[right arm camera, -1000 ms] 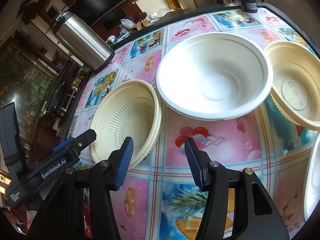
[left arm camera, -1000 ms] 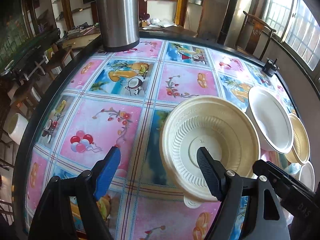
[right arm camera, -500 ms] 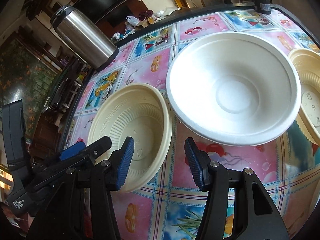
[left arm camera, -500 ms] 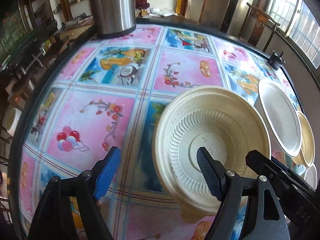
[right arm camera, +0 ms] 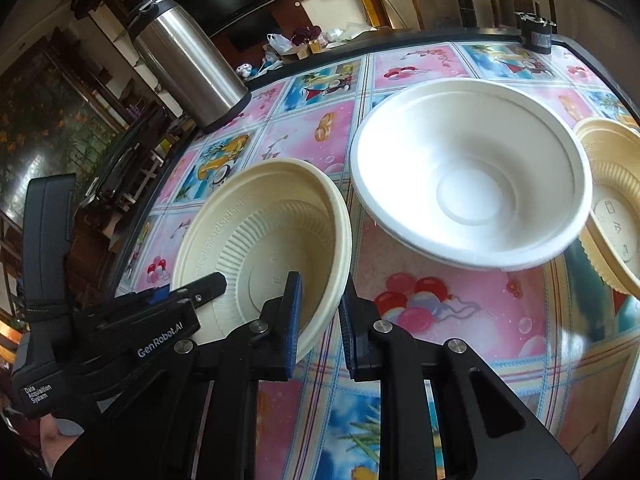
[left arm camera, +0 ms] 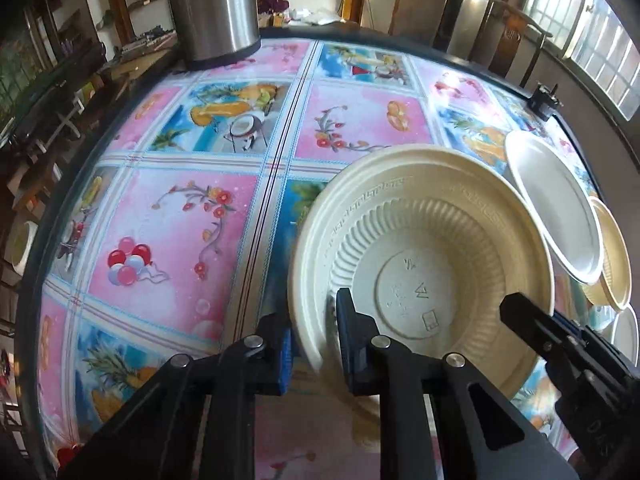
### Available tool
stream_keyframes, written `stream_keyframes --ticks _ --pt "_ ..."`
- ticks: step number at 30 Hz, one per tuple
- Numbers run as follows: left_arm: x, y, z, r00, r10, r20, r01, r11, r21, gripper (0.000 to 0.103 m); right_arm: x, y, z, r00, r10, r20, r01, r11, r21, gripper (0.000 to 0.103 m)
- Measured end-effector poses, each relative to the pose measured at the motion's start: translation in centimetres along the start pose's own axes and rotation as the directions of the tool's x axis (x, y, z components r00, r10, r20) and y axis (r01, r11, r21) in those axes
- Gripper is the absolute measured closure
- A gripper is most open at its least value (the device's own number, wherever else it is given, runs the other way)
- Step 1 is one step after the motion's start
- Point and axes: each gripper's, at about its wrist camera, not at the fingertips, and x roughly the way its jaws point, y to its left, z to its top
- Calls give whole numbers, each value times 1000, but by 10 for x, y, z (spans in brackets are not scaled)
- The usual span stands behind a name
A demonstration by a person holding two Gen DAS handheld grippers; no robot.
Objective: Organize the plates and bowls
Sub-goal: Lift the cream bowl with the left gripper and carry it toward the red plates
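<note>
Both tools clench one cream bowl [left arm camera: 424, 264] by its rim: left tool [left arm camera: 316, 344] on its left edge, right tool [right arm camera: 320, 320] on its right. The bowl sits near the counter's [left arm camera: 168, 220] front edge. White bowl [right arm camera: 472, 180] close beside; steel flask [right arm camera: 188, 76] at far-left corner.

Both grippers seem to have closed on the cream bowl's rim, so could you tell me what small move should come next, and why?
Probably lift the cream bowl slightly off the tablecloth. The left gripper and right gripper each pinch its near rim, and the white bowl sits close beside it, so raising it first should clear that rim before carrying it anywhere.
</note>
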Motion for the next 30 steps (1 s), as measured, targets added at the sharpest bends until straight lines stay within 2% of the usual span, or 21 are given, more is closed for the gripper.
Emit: stream_keyframes --ticks 9,18,22,30 --pt "-38 -3 -19 999 -5 54 4 1000 16 85 -27 3 -24 1000 11 13 -11 1000 11 85" --pt "-67 -3 -52 996 -29 82 28 999 16 85 -65 10 -50 999 36 41 -36 999 4 85" --pt "-82 5 -68 995 -43 92 43 999 1 85 -84 20 -63 998 41 56 -40 999 -16 85" --pt "-115 33 -105 990 -14 137 18 999 -30 85 -107 49 -93 994 87 62 -83 994 -66 85"
